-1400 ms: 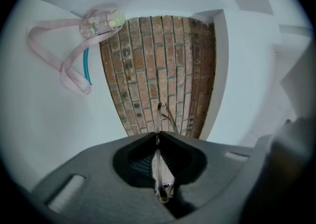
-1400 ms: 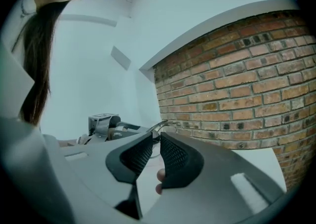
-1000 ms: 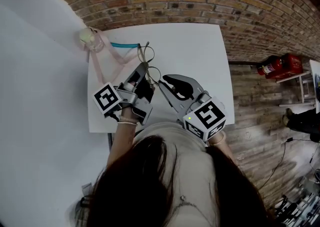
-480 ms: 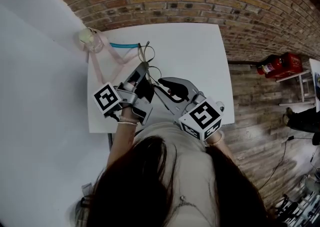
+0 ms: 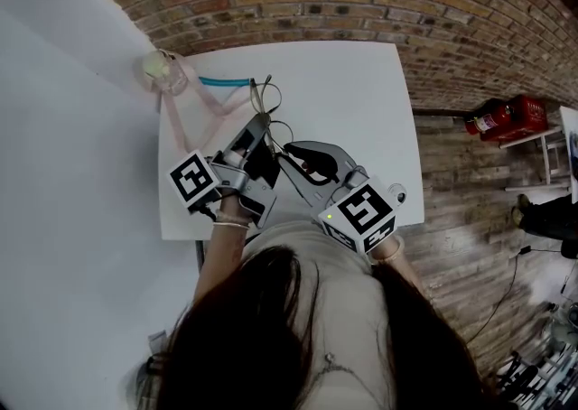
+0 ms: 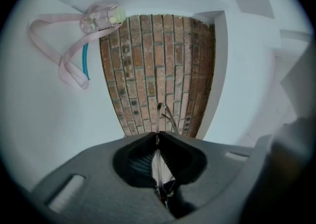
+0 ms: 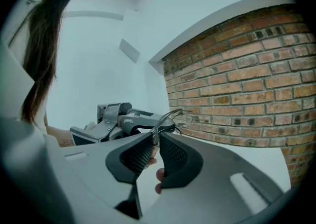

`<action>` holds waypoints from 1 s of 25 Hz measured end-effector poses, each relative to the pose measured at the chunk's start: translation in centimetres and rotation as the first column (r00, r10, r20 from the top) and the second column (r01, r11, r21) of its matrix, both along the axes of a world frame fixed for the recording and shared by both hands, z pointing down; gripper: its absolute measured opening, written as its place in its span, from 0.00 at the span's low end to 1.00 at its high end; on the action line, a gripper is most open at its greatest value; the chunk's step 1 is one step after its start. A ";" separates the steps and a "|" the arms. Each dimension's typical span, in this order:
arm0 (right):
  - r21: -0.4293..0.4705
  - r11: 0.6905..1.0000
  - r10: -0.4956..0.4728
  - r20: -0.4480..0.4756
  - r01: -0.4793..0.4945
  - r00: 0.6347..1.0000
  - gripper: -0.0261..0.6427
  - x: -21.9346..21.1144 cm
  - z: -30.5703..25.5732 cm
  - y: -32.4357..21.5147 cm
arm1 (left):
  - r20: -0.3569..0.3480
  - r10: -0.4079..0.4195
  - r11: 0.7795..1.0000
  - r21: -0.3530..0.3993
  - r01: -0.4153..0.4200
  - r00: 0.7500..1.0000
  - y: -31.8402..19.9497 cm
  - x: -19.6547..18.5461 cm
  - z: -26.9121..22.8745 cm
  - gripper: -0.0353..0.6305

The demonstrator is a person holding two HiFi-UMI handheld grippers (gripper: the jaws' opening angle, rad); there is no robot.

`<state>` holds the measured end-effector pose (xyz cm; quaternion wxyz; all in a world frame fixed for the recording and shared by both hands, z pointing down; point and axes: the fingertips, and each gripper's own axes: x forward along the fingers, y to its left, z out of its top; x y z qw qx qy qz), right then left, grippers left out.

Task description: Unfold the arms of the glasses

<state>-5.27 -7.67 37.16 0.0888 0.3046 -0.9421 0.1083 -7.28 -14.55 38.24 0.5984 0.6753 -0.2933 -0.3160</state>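
Left jaws, left gripper view: the left gripper (image 6: 158, 138) is closed tight on the thin wire frame of the glasses (image 6: 161, 112), whose free end pokes out past the tips toward 12 o'clock; this hold looks meant to anchor the frame so it cannot swing while the other side is worked
Behind them, same view: a pink strap (image 6: 64, 62) and a small clear bottle (image 6: 101, 17) lie at 10 to 11 o'clock, well apart from the jaws and no part of this job
Right jaws, right gripper view: the right gripper (image 7: 156, 138) has its pads all but touching, with a fine wire nipped at the very tips, by my reading one arm (image 7: 169, 116) of the glasses; a tip pinch suits a piece this thin
Left tool, same view: it sits at 10 o'clock just beyond the tips, so the two grips are close together on the frame, probably near the hinge, though the hinge is too small to make out
Glasses, head view: held between the two tools over the near-left part of the white table (image 5: 352, 83), seemingly off its surface so the arm has room to swing
Step in hand: swinging the pinched arm outward; how far open it is I cannot tell
Risk: the wire may slip or bend if pulled rather than turned about the hinge
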 end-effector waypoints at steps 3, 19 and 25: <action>0.018 1.000 0.012 -0.011 -0.011 1.000 0.09 0.1 0.0 0.0 | 0.002 0.004 1.000 0.001 -0.004 1.000 0.0 0.1 0.1 0.09; 0.038 0.999 0.025 0.048 -0.027 0.999 0.09 1.0 -1.9 -0.6 | 0.038 0.015 1.000 0.003 -0.015 0.999 -0.2 0.2 0.7 0.09; 0.054 0.998 0.026 0.080 -0.031 0.996 0.09 1.5 -3.1 -0.8 | 0.053 0.025 1.000 0.010 -0.026 0.998 -0.1 0.5 0.8 0.09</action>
